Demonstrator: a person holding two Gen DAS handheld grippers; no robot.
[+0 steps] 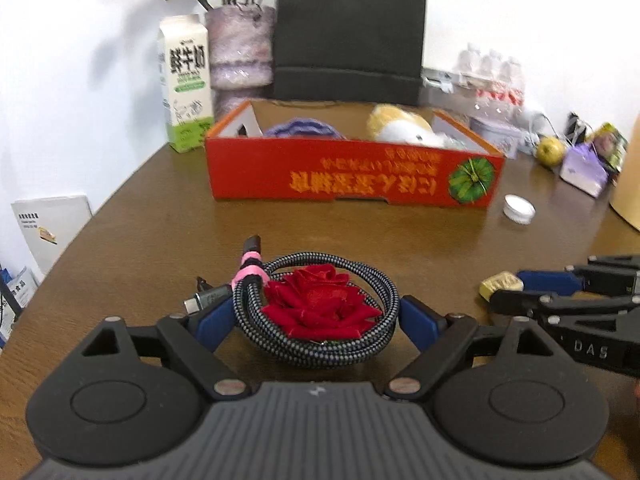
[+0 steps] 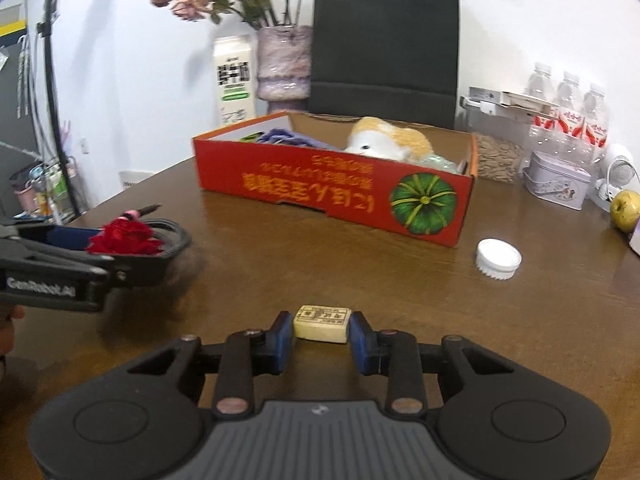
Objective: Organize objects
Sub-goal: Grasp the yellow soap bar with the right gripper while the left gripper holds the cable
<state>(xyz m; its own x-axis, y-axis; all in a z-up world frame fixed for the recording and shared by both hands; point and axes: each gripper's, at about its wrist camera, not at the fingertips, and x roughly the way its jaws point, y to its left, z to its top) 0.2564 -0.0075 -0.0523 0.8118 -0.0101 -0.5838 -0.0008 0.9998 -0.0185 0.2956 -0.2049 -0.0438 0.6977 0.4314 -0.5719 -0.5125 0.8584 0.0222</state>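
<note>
My left gripper is shut on a coiled braided cable with a red fabric rose resting inside the coil; in the right wrist view the left gripper holds them a little above the table. My right gripper has its blue pads against both ends of a small gold-wrapped block on the table. The block also shows in the left wrist view. A red cardboard box with a plush toy and a purple item stands ahead.
A white bottle cap lies right of the box. A milk carton, a flower vase and a black paper bag stand behind. Water bottles, a tin and a yellow-green fruit are at the right.
</note>
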